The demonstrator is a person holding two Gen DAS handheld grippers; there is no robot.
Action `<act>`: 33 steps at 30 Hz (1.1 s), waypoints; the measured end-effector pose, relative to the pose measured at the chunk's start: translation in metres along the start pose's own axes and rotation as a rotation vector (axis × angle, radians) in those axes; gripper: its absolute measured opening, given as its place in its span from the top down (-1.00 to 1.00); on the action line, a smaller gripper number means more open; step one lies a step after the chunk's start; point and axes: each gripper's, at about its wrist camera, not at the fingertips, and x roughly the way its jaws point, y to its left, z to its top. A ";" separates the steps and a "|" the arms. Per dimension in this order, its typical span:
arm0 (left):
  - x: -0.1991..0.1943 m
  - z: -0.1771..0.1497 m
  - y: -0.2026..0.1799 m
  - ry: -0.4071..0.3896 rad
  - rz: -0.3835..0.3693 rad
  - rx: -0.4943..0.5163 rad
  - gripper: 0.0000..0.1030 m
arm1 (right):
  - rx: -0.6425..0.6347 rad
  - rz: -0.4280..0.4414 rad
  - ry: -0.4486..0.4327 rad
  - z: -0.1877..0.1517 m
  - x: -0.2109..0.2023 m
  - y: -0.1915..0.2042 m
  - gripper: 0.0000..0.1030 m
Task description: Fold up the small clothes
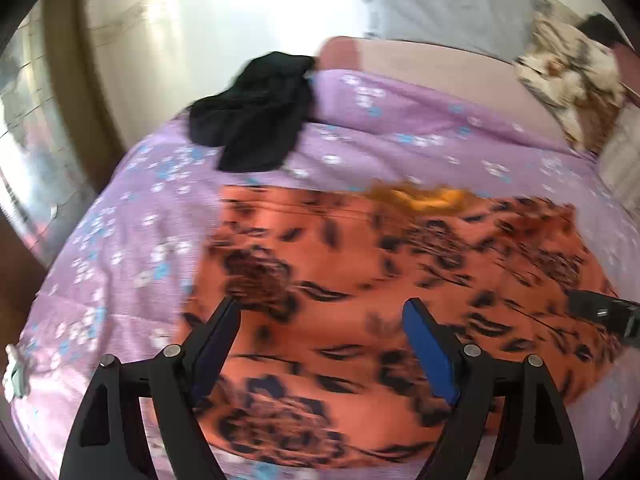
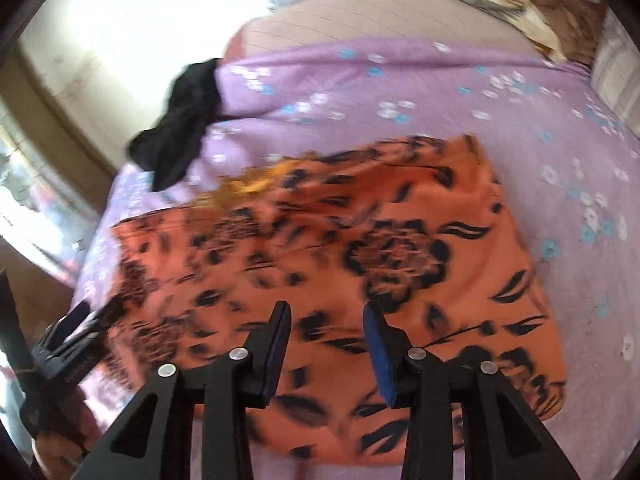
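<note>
Orange garment [image 1: 360, 280], black flower and leaf print, lies spread flat on the bed; edges roughly straight, thin soft cloth, a yellow-gold strip [image 1: 420, 196] showing at its far edge; judged laid out square so a fold can start.

Left claw [image 1: 320, 316] hangs over the garment's near-left part, jaws wide apart, nothing between the blue pads, released; right claw [image 2: 326, 320] over its near-middle, jaws narrower but parted, pads clear of the cloth, also empty.

Black garment [image 1: 256, 116], crumpled, dark knit-like heap, beyond the orange garment's far-left corner at the bed edge; judged waiting its turn.

Lilac bedspread [image 1: 400, 140] with small white and blue flowers under the orange garment; brown-and-cream patterned pillow [image 1: 568, 76] well beyond its far-right corner.
</note>
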 end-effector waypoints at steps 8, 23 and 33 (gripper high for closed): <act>0.043 -0.015 -0.018 0.159 0.003 0.060 -0.68 | 0.005 -0.003 0.154 -0.014 0.038 0.005 0.19; 0.076 0.006 -0.025 0.212 -0.071 0.010 -0.76 | 0.238 -0.028 0.040 0.045 0.048 -0.093 0.20; 0.032 -0.007 0.006 0.167 0.013 -0.039 -0.76 | 0.136 -0.045 0.044 0.013 -0.005 -0.049 0.19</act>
